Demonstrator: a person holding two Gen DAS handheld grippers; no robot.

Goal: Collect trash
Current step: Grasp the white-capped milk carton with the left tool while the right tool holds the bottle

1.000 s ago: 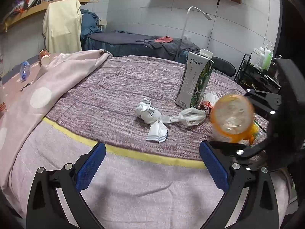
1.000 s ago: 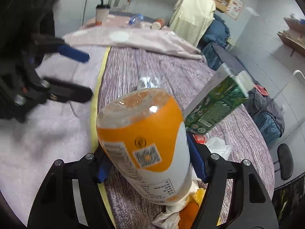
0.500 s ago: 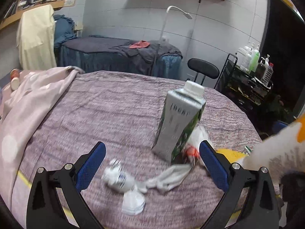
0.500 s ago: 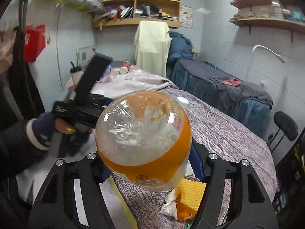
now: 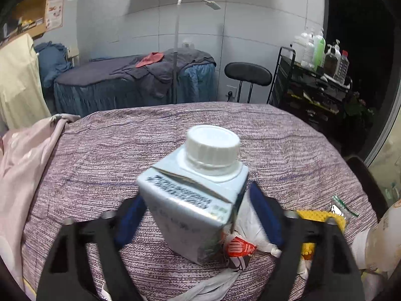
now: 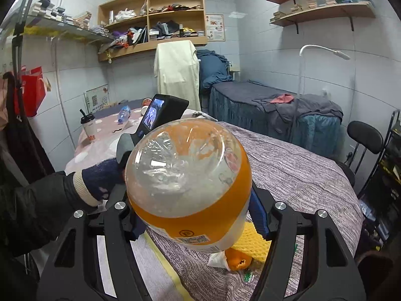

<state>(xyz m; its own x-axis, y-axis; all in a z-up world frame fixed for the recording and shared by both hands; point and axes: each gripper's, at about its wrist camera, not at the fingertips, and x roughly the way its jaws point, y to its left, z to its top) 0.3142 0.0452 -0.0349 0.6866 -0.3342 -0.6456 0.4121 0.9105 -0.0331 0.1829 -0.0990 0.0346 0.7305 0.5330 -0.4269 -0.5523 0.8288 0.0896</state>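
in the left wrist view, the left hand-held gripper [image 5: 198, 215] has just been closing its jaws around a pale blue and green drink carton with a white screw cap [image 5: 194, 200], which stands on the purple knitted bed cover [image 5: 100, 155]; the blue pads sit at its sides, though i cannot tell whether they press it yet. a crumpled white wrapper with red print [image 5: 240, 248] lies beside the carton. in the right wrist view, the right hand-held gripper [image 6: 193, 213] pinches an orange-labelled clear plastic bottle [image 6: 188, 185], held above the bed, base toward the camera. a dark-gloved hand [image 6: 100, 183] holds the other device.
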